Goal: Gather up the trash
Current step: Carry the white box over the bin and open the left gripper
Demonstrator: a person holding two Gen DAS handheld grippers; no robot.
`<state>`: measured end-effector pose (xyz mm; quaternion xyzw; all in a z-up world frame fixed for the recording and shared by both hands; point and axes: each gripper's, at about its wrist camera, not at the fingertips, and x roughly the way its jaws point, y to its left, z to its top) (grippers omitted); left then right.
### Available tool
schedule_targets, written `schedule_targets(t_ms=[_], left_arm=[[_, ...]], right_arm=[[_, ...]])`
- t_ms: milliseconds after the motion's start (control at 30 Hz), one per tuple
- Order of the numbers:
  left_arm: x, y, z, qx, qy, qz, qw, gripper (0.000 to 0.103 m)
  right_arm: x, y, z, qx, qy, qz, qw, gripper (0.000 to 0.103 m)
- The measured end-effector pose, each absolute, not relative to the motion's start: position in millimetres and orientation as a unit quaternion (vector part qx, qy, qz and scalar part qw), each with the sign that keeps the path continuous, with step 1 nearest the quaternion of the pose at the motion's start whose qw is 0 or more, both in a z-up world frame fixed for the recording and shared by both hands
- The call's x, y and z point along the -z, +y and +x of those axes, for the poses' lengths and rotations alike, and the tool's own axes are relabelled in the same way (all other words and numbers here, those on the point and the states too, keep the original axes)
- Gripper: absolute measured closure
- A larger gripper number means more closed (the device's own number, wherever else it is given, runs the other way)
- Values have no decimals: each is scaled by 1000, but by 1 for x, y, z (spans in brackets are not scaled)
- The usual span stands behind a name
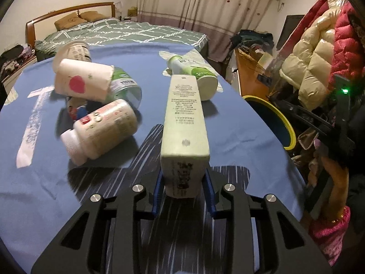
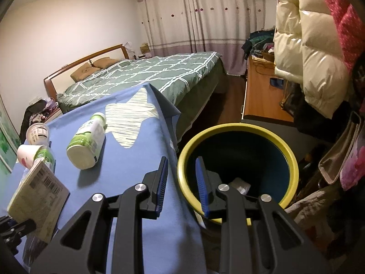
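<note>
Left gripper [image 1: 184,190]: blue-padded jaws clamped on the near end of a pale green carton [image 1: 185,123], which juts forward over the table, its printed side facing up.

Right gripper [image 2: 180,182]: jaws narrow with nothing between them, poised over the table's edge, one finger above the cloth and the other above the bin's rim.

Bin [image 2: 294,159]: round, yellow-rimmed with a dark blue inside, standing just beside the table's right edge; something pale lies at its bottom.

Table [image 1: 239,125]: covered with a blue cloth bearing pale and dark streaked prints.

Trash left on the cloth: a white pill bottle [image 1: 102,130] on its side near the carton's left; behind it a paper cup with a red fruit print [image 1: 84,80] lying against a clear green-labelled bottle [image 1: 125,84]; a white tub [image 1: 77,50] farther back.

Beyond the carton: a green-and-white drink bottle [image 1: 194,73] lying on its side, base toward the camera.

Person: a hand in a pink sleeve [image 1: 330,230] at the right edge of the left view.

Backdrop: a bed with a green checked cover [image 2: 148,73], striped curtains [image 2: 200,16], and puffy coats [image 2: 308,45] hanging on the right.
</note>
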<state>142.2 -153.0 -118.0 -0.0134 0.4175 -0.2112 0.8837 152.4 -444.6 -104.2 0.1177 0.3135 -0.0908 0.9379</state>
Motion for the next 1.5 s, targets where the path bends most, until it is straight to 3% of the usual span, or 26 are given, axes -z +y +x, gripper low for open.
schedule_targets(t_ms=[433,767,1500], left_arm=[[110,-174,157,191,383,23,903,74],[63,-195,153,220,341,38,913,74],[87,-419,214,364,409,74,834,73]], right_arm=[[104,-456,144,87,311,122,938,79],[100,-487,126,117,298,125,939,79],[121,-585,101,196,316,158,915,79]])
